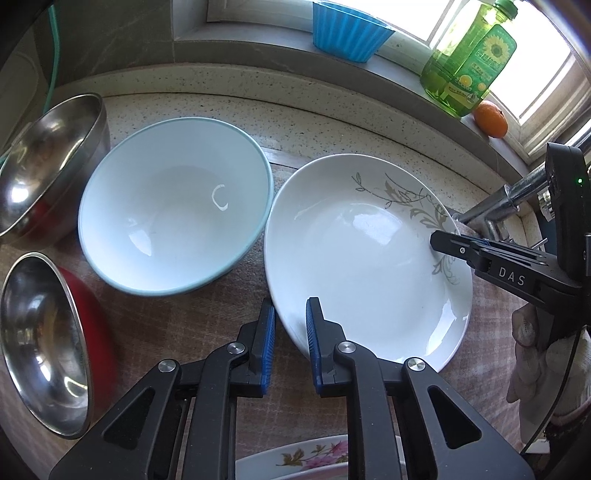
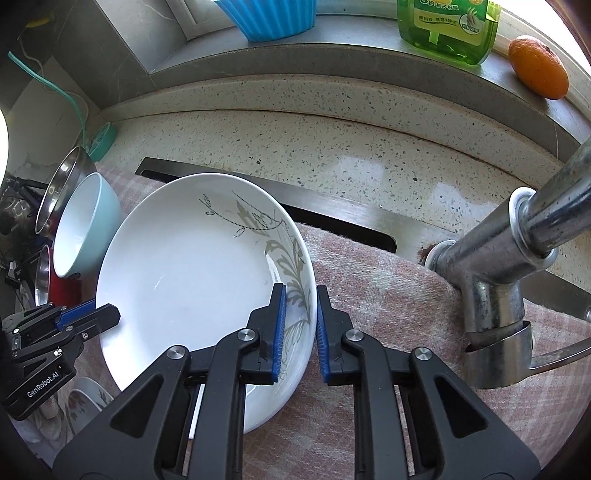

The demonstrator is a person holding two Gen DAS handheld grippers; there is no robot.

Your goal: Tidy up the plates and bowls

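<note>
My left gripper (image 1: 290, 332) is spread, its fingers straddling the near rim of the white plate (image 1: 362, 266) without pinching it; my right gripper (image 2: 299, 325) is likewise spread astride the opposite rim, beside the grey leaf print. The plate lies on a pink checked cloth (image 2: 388, 295) over the speckled tabletop (image 2: 332, 147). Just left of the plate, almost touching it, sits the pale blue bowl (image 1: 173, 206); beyond it stand two steel bowls (image 1: 44, 162), the nearer one (image 1: 40, 339) with a red outer wall. A flowered plate (image 1: 306, 458) shows under my left gripper at the frame's lower edge. The chrome faucet (image 2: 509, 266) rises close on the right, crowding that side. On the window ledge behind stand a blue fluted cup (image 1: 347, 29), a green bottle (image 1: 469, 59) and an orange (image 1: 491, 118). Bare cloth lies between plate and faucet.
</note>
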